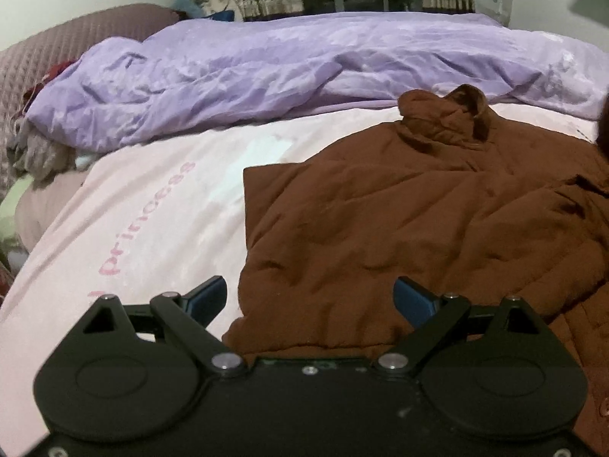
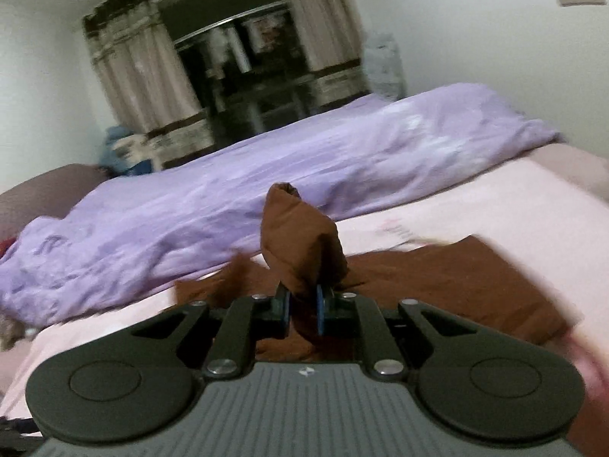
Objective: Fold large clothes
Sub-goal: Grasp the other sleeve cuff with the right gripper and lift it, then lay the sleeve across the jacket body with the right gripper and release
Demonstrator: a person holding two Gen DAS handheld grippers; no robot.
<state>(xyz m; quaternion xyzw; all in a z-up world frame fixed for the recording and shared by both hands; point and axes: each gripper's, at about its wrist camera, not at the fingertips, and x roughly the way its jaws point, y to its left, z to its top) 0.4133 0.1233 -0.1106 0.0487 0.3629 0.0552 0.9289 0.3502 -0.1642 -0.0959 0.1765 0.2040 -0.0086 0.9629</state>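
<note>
A large brown padded jacket (image 1: 418, 221) lies spread on the pink bed sheet (image 1: 152, 209), collar towards the purple duvet. My left gripper (image 1: 310, 285) hovers open over the jacket's near left edge, nothing between its blue pads (image 1: 207, 297). In the right wrist view my right gripper (image 2: 302, 289) is shut on a bunched brown sleeve end (image 2: 300, 236), which sticks up above the fingers. The body of the jacket (image 2: 456, 278) lies flat beneath and beyond it. That view is blurred by motion.
A crumpled purple duvet (image 1: 266, 76) runs across the far side of the bed. A quilted mauve headboard (image 1: 57, 49) and a heap of clothes (image 1: 42, 152) sit at the left. Curtains (image 2: 144, 76) and a dark window are behind.
</note>
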